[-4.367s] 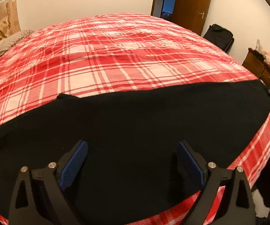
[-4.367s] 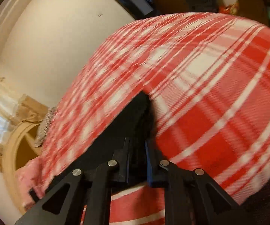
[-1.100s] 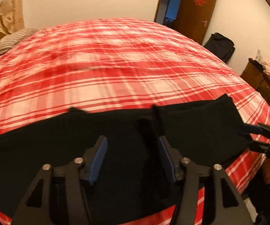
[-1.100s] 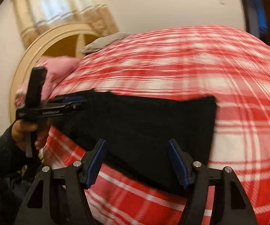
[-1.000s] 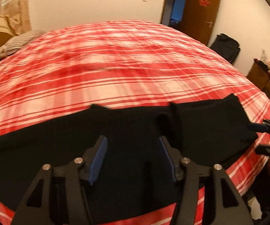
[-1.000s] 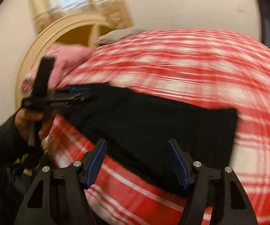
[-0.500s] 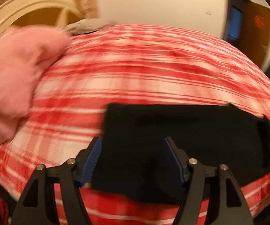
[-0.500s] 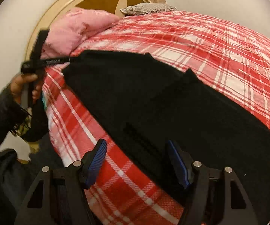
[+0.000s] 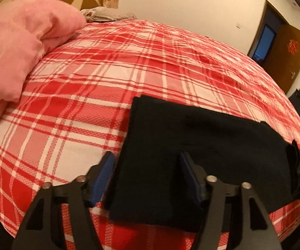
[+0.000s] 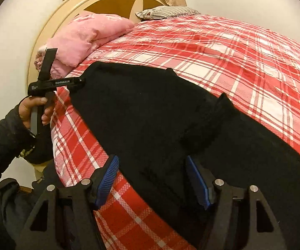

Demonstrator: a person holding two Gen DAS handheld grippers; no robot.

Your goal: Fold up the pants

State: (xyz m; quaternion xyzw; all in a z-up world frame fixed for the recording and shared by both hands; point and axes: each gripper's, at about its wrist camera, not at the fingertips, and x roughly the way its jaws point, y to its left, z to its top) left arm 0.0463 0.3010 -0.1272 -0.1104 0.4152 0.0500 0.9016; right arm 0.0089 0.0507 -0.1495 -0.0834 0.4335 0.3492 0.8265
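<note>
At the bottom of the left wrist view, the left gripper (image 9: 146,177) is seen with its blue pads spread apart, nothing held, straddling the near-left edge of the black pants (image 9: 202,143). The pants lie flat in a long strip across the lower right of the frame on the red plaid bedspread (image 9: 108,66); they are judged to be already folded lengthwise, with the crosswise folds left to do. In the right wrist view, the right gripper (image 10: 153,180) is likewise seen spread and empty, low over the pants. Farther off, at middle left, the person's hand (image 10: 34,109) is seen gripping the other tool's handle beside the bed. A pink quilt (image 10: 87,35) is bunched at upper left.
</note>
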